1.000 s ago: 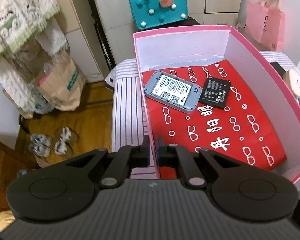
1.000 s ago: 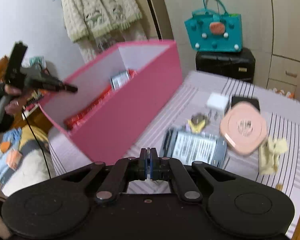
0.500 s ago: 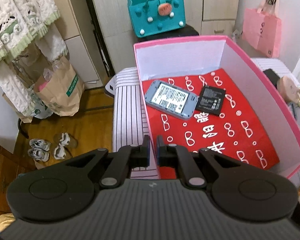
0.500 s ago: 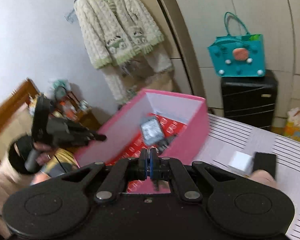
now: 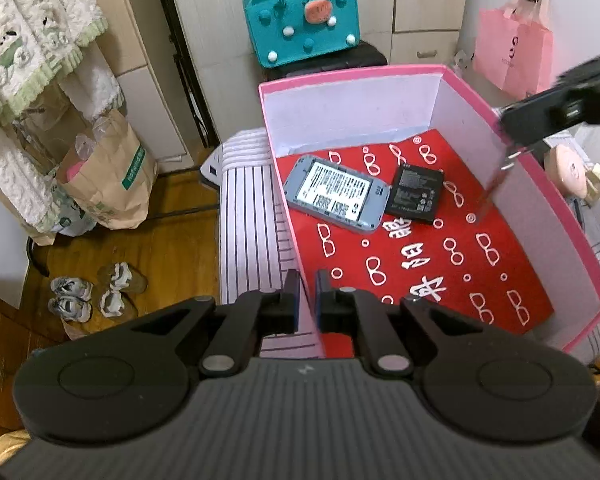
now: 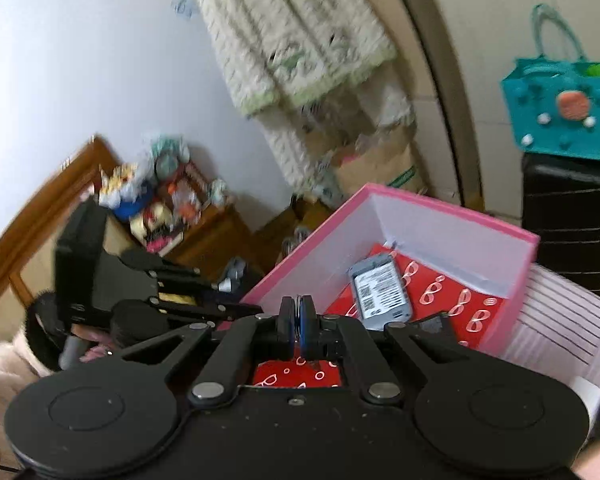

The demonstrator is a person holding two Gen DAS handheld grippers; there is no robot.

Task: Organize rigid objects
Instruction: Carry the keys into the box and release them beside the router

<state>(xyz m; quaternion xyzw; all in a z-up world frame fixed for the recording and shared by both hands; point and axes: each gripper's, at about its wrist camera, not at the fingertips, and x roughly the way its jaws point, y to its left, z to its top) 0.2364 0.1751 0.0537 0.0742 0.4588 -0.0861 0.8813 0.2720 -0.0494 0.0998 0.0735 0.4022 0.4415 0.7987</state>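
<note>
A pink box (image 5: 540,172) with a red patterned lining stands on the striped table. Inside lie a grey device (image 5: 336,194) with a white label and a black battery (image 5: 416,194). My left gripper (image 5: 305,300) is shut on the box's near-left wall. My right gripper (image 6: 297,330) is shut on a thin dangling thing, seen in the left wrist view (image 5: 500,176) hanging over the box's right wall. In the right wrist view the box (image 6: 452,228) and grey device (image 6: 380,292) lie below the gripper, and the left gripper (image 6: 204,300) shows at left.
A teal bag (image 5: 300,32) sits on a black case behind the box. A pink paper bag (image 5: 512,52) hangs at right. A round pink item (image 5: 570,168) lies on the table right of the box. Shoes (image 5: 92,296) and a brown paper bag (image 5: 104,176) are on the floor at left.
My right gripper has swung up from the table's loose items to above the box, carrying the thin thing. My left gripper stays on the box wall.
</note>
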